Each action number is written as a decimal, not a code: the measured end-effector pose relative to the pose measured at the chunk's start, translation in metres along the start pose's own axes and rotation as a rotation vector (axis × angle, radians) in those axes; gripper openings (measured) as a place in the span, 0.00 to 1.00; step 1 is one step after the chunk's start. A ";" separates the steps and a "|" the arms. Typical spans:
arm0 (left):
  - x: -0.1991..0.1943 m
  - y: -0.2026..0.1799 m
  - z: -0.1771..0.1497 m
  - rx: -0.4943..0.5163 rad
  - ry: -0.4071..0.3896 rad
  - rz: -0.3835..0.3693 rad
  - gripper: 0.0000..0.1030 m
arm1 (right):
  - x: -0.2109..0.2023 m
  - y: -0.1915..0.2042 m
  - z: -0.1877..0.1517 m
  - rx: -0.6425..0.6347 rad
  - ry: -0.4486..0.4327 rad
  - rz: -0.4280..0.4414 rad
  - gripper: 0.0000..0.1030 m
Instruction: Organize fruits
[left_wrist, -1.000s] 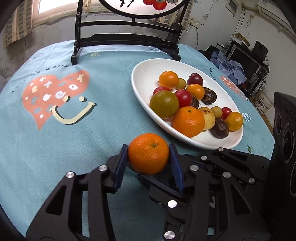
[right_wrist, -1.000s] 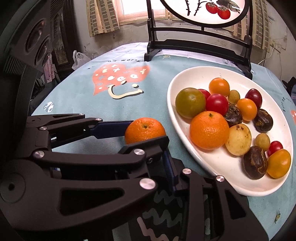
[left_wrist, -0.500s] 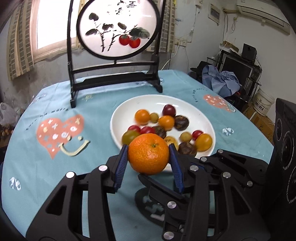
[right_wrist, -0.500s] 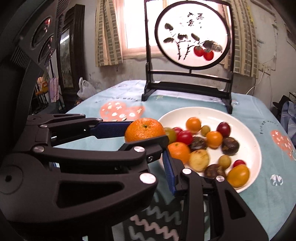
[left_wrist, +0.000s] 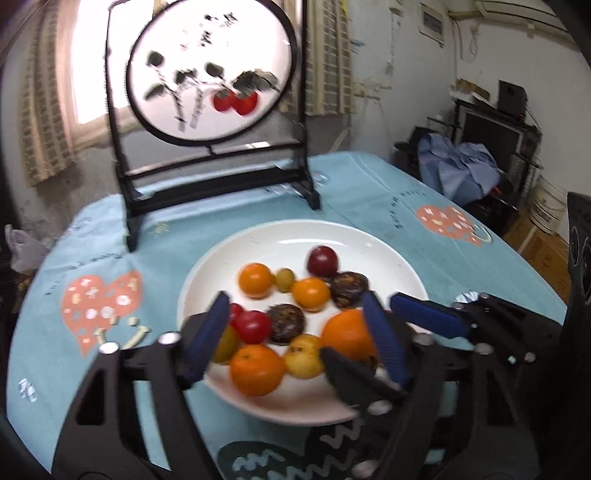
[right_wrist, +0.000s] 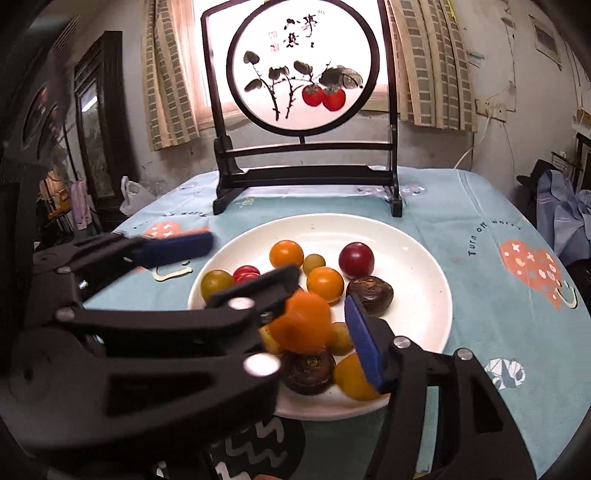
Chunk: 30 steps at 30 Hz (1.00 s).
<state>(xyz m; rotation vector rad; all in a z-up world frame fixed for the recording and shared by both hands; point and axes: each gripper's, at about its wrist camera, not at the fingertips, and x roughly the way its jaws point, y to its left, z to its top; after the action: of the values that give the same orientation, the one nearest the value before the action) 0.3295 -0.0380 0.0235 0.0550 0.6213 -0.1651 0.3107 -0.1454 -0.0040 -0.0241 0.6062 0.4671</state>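
Right now the mandarin (left_wrist: 343, 334) is over the near right part of the white plate (left_wrist: 295, 236), just beside a yellowish fruit (left_wrist: 303, 354). It is smeared with blur in my right wrist view, so I cannot tell whether it has settled. My left gripper (left_wrist: 294, 297) hangs low over the plate's near half, tilted down, blue pads spread wide and pinching nothing. The mandarin sits just inside its right pad. My right gripper (right_wrist: 321, 288) crowds in beside it, also parted and empty. The plate is smooth, glossy and round. It carries a second orange (left_wrist: 256, 369), plus small shiny tomatoes and dull, dark wrinkled fruits. Bare white shows along its far rim. Beyond lies soft teal tablecloth (left_wrist: 369, 192), then the dark-framed painted screen (right_wrist: 303, 74) at the far edge.
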 end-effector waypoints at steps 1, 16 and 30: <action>-0.011 0.004 -0.002 -0.008 -0.020 0.026 0.90 | -0.007 -0.001 -0.001 -0.002 0.000 -0.001 0.59; -0.087 0.029 -0.094 -0.048 0.082 0.140 0.98 | -0.093 -0.009 -0.076 -0.098 0.032 -0.023 0.99; -0.097 0.023 -0.109 -0.053 0.089 0.147 0.98 | -0.097 -0.014 -0.097 -0.120 0.093 -0.090 0.99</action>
<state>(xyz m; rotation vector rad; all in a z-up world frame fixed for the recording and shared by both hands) 0.1929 0.0092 -0.0083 0.0570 0.7077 -0.0034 0.1947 -0.2136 -0.0320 -0.1872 0.6645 0.4160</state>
